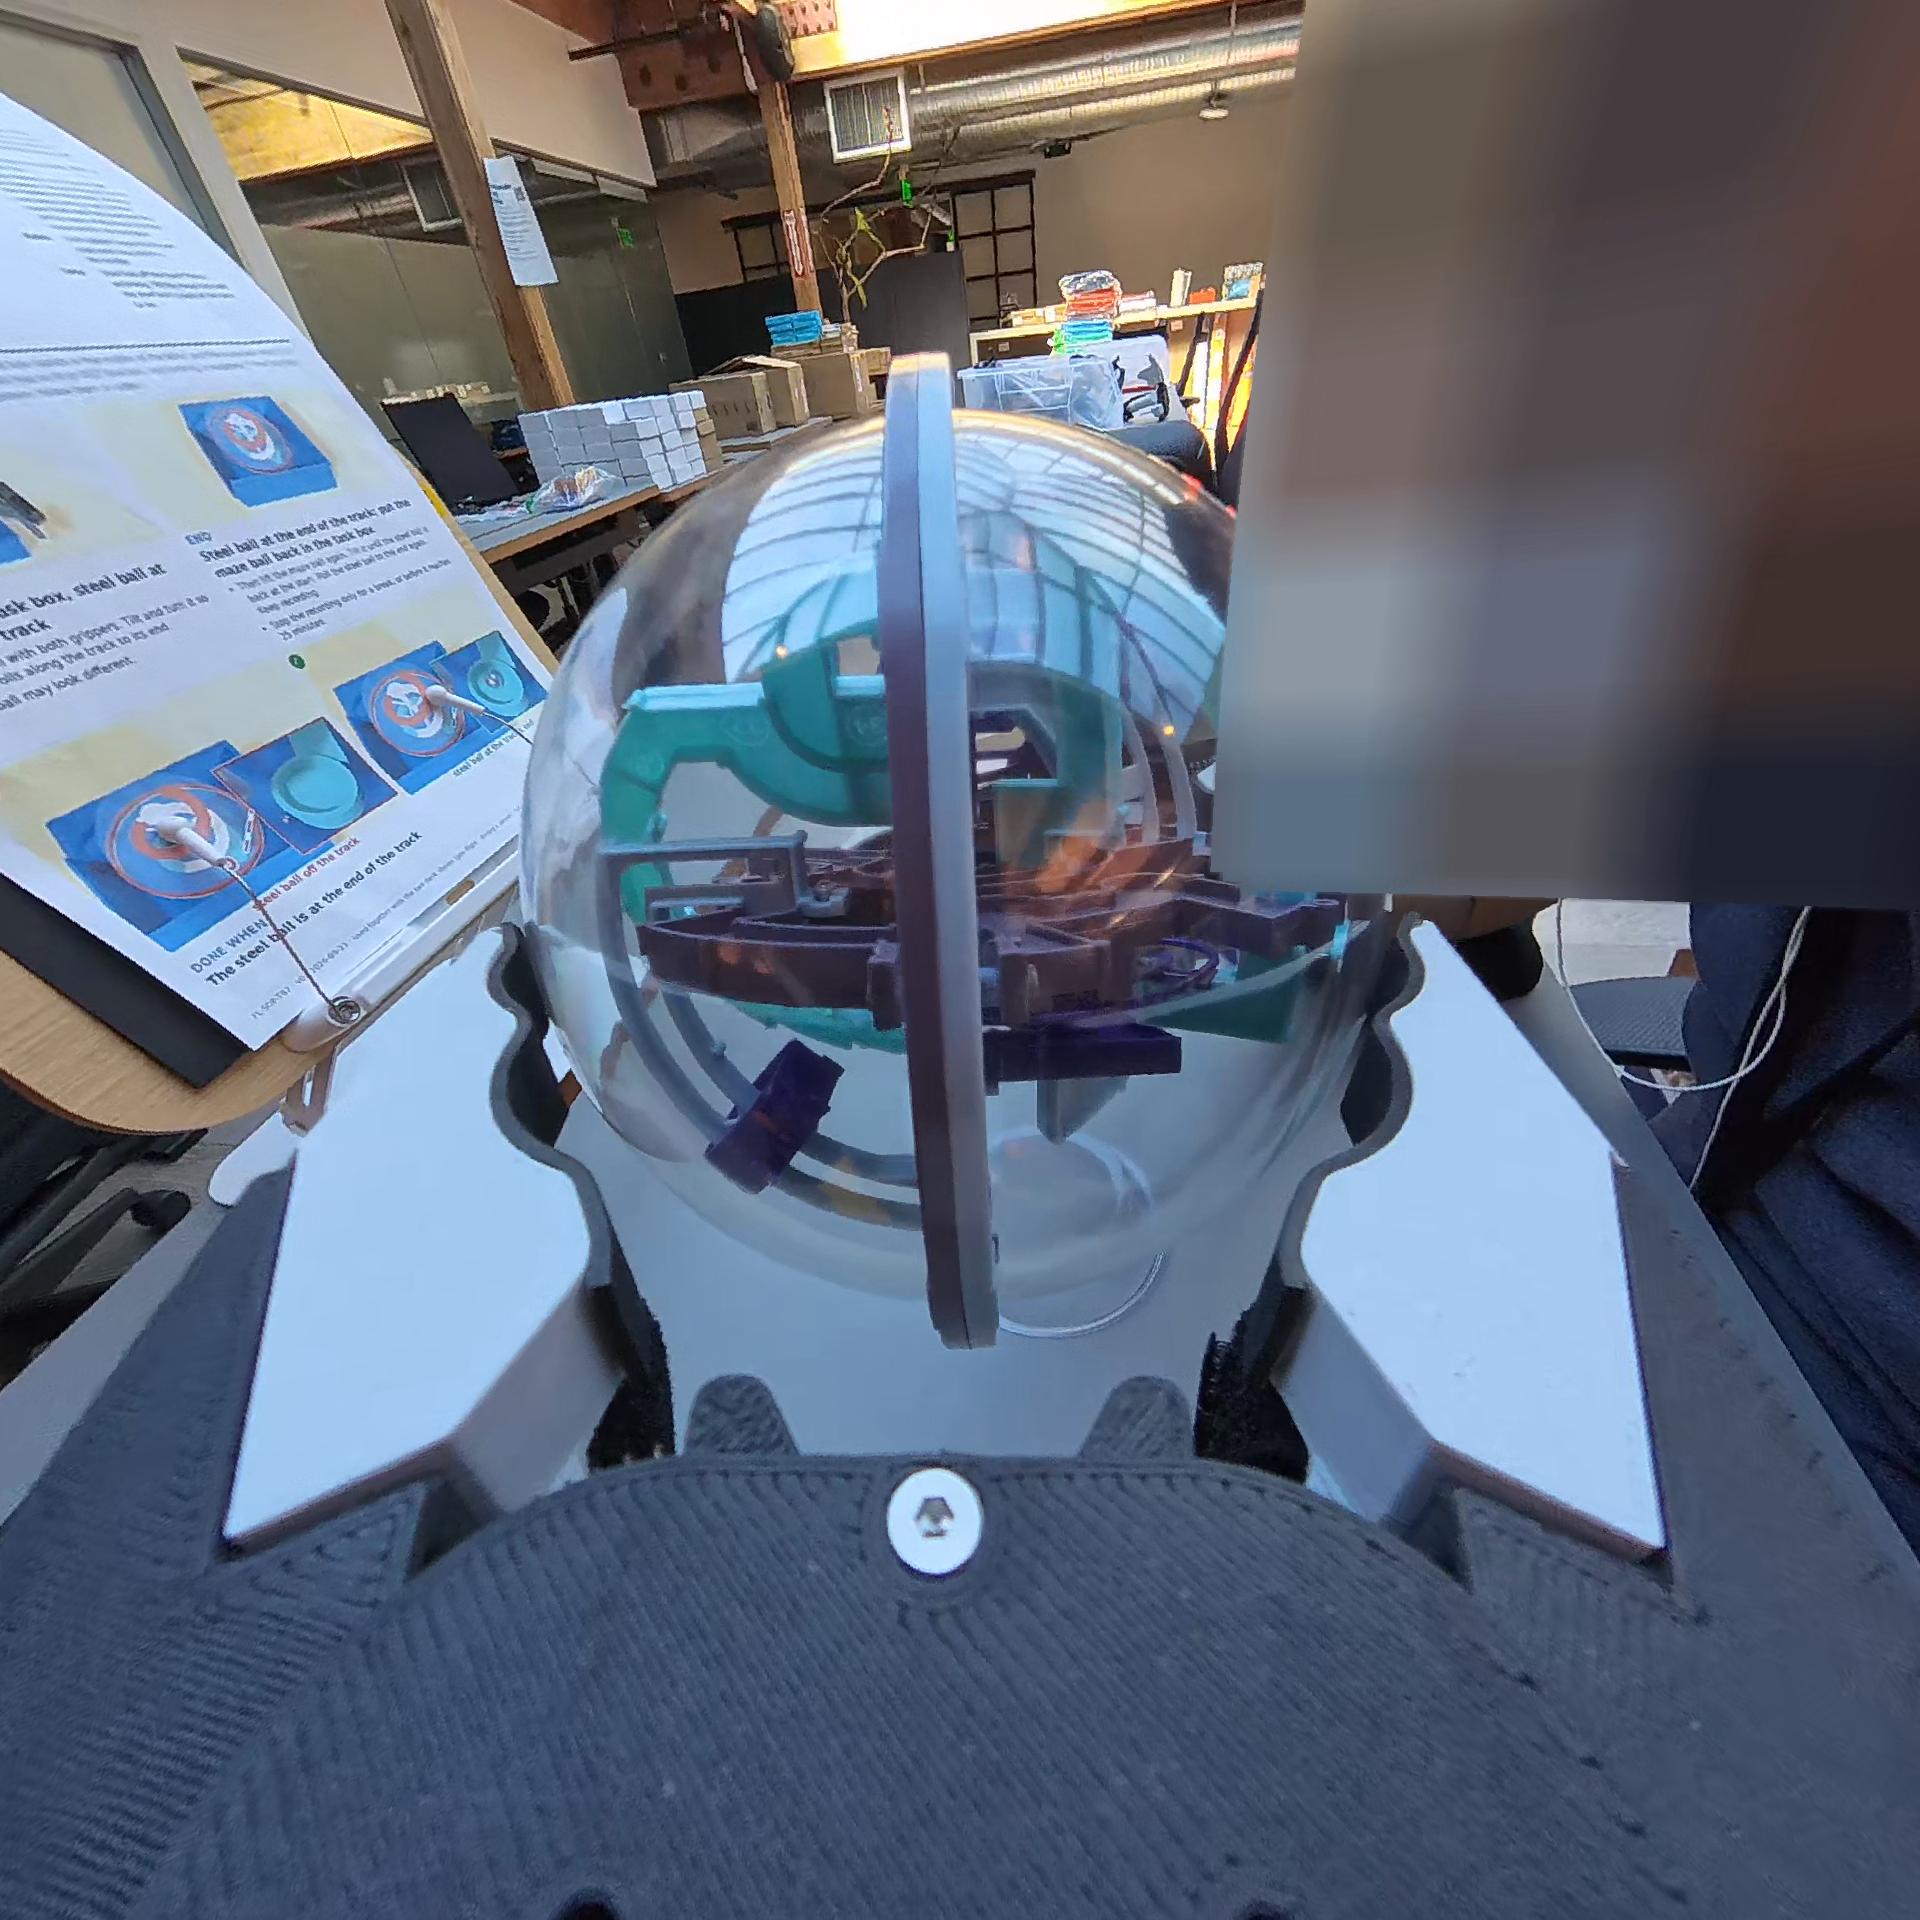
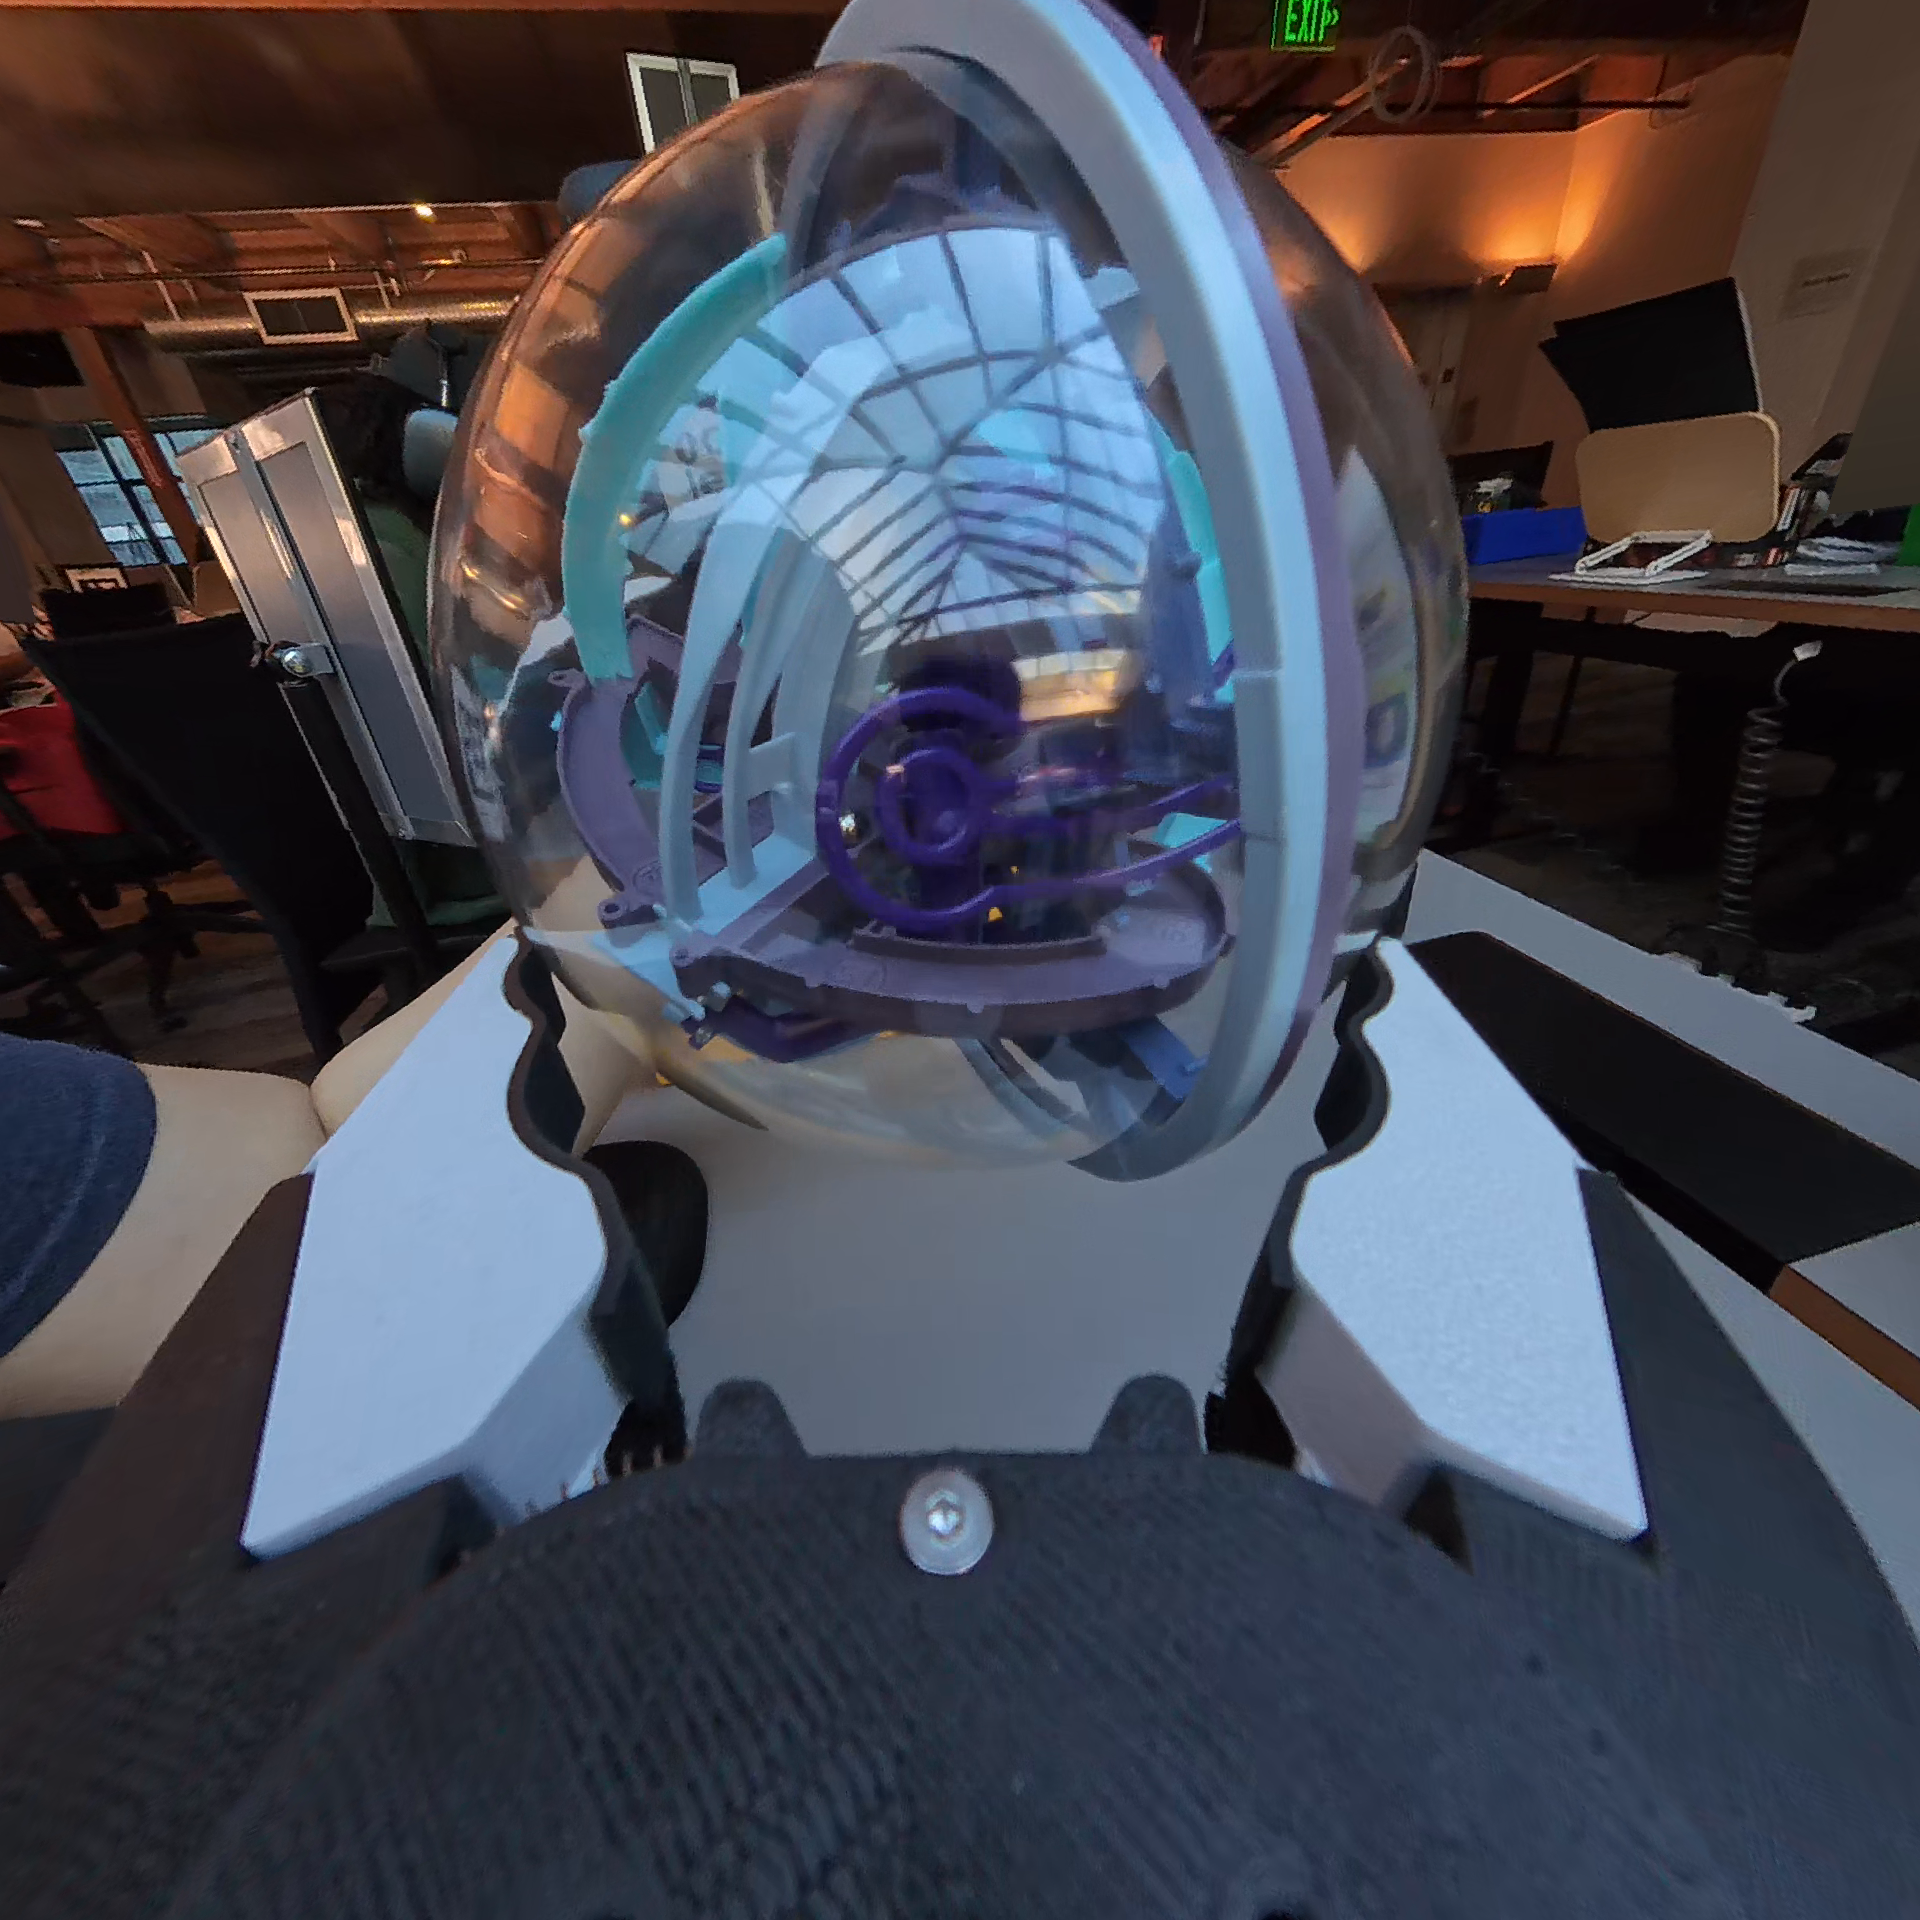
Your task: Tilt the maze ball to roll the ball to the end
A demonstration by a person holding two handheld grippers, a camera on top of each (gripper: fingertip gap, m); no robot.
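Note:
The maze ball (image 1: 790, 831) is a clear sphere with a grey ring around it and teal, grey and purple tracks inside. My left gripper (image 1: 951, 997) is shut on it, with a finger pressed against each side, and the ring stands upright. In the right wrist view the maze ball (image 2: 727, 520) fills the middle with the ring tilted. My right gripper (image 2: 945, 997) is shut on its lower sides. A small shiny ball (image 2: 847, 826) seems to sit on the purple spiral track. The sphere is held up in the air.
An instruction sheet (image 1: 208, 623) on a wooden stand is close on the left. Dark clothing (image 1: 1818, 1143) is at the right. Tables with boxes (image 1: 623, 436) stand behind. The right wrist view shows a metal-framed panel (image 2: 312, 623), a blue sleeve (image 2: 52, 1174) and a desk (image 2: 1714, 603).

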